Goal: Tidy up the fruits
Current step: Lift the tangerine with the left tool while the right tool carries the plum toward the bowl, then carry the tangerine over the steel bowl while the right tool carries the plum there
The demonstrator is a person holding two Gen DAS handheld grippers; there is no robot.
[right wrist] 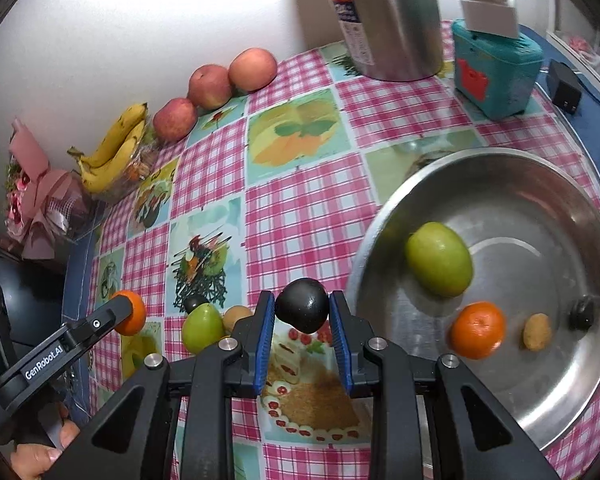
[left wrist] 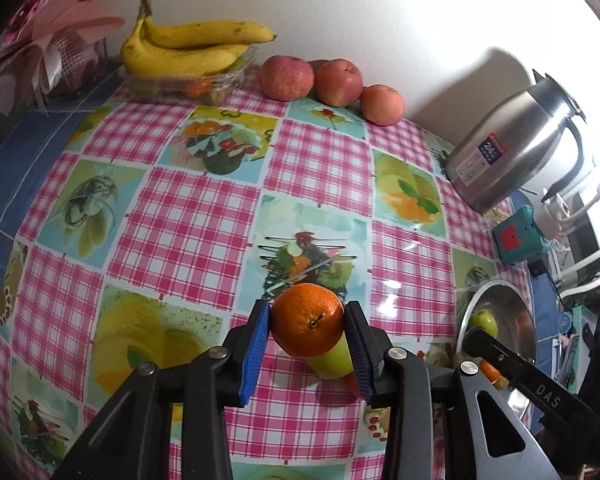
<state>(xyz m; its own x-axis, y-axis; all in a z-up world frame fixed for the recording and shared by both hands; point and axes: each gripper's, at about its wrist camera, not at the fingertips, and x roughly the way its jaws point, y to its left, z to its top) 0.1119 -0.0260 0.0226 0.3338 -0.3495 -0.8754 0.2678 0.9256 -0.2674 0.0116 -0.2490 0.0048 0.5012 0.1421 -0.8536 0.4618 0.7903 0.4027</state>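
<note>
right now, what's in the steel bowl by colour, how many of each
green oval fruit: 1
round orange mandarin: 1
small brown oval fruit: 1
small dark item, too blurred to name: 1
total: 4 in the shiny steel bowl

left hand-held gripper [left wrist: 307, 326]: clamped on orange [left wrist: 307, 319] | right hand-held gripper [right wrist: 302, 312]: clamped on dark fruit [right wrist: 302, 309]

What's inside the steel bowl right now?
The steel bowl holds a green fruit, an orange, a small brown fruit and a small dark item. Its near rim is hidden behind the right claw.
</note>
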